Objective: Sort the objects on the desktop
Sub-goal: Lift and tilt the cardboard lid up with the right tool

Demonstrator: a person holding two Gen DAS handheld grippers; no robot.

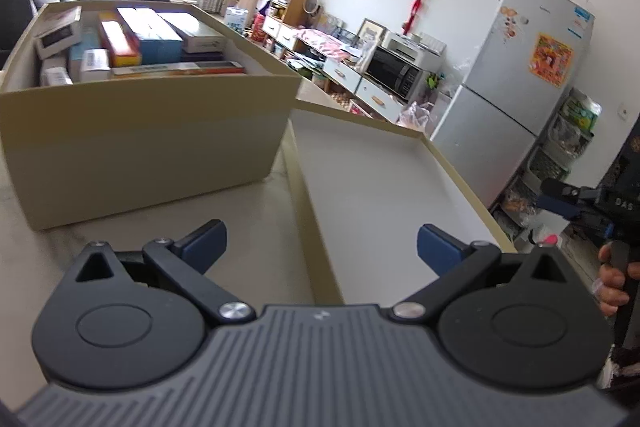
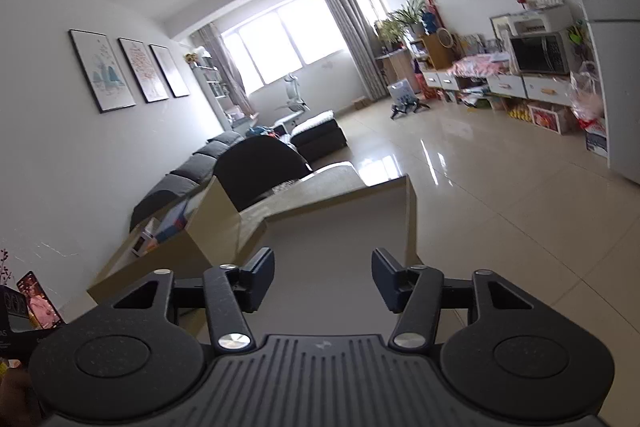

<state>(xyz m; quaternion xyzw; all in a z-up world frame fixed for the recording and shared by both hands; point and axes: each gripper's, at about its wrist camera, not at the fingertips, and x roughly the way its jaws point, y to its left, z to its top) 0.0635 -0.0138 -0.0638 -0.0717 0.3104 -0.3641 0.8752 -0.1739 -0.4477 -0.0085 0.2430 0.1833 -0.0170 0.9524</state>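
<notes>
From the left wrist view, the left gripper (image 1: 322,245) hangs with its jaws spread wide and nothing between them. A tan cardboard box (image 1: 152,131), packed with small cartons (image 1: 132,43), stands ahead and to its left on the pale tabletop (image 1: 120,267). Its shallow lid (image 1: 372,179) lies open-side up and bare, straight ahead and to the right, long axis running away from the fingers.

From the right wrist view, the right gripper (image 2: 323,277) is likewise spread and empty, poised over the lid (image 2: 332,239). The box (image 2: 180,243) sits off to its left, so the left gripper seems nearer the cartons.
</notes>
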